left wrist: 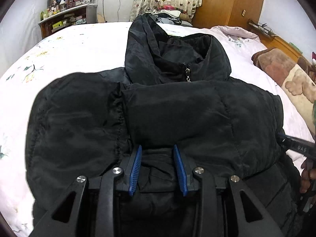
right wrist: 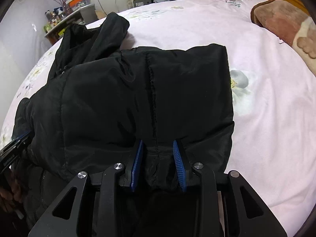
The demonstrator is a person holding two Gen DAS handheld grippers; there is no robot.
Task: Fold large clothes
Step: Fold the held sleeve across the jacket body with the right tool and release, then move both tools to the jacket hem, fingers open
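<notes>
A black padded jacket (left wrist: 177,108) lies on the bed, its lower part folded up over the chest and its hood (left wrist: 173,53) and zip pull pointing away. My left gripper (left wrist: 158,148) is shut on a bunch of the folded edge, with cloth filling the gap between the blue pads (left wrist: 136,167). The right wrist view shows the same jacket (right wrist: 138,98) from the other side. There my right gripper (right wrist: 157,143) is shut on the fold at a stitched seam. The right gripper's black body (left wrist: 296,147) shows at the jacket's right edge, and the left gripper's body (right wrist: 11,154) at the left.
The bed carries a pale pink floral sheet (left wrist: 69,47). A brown plush blanket (left wrist: 286,73) lies at its right side. Beyond the far edge are a pile of clothes (left wrist: 169,11), a cluttered shelf (left wrist: 63,17) and a wooden wardrobe (left wrist: 227,0). A hand (left wrist: 308,175) holds the right gripper.
</notes>
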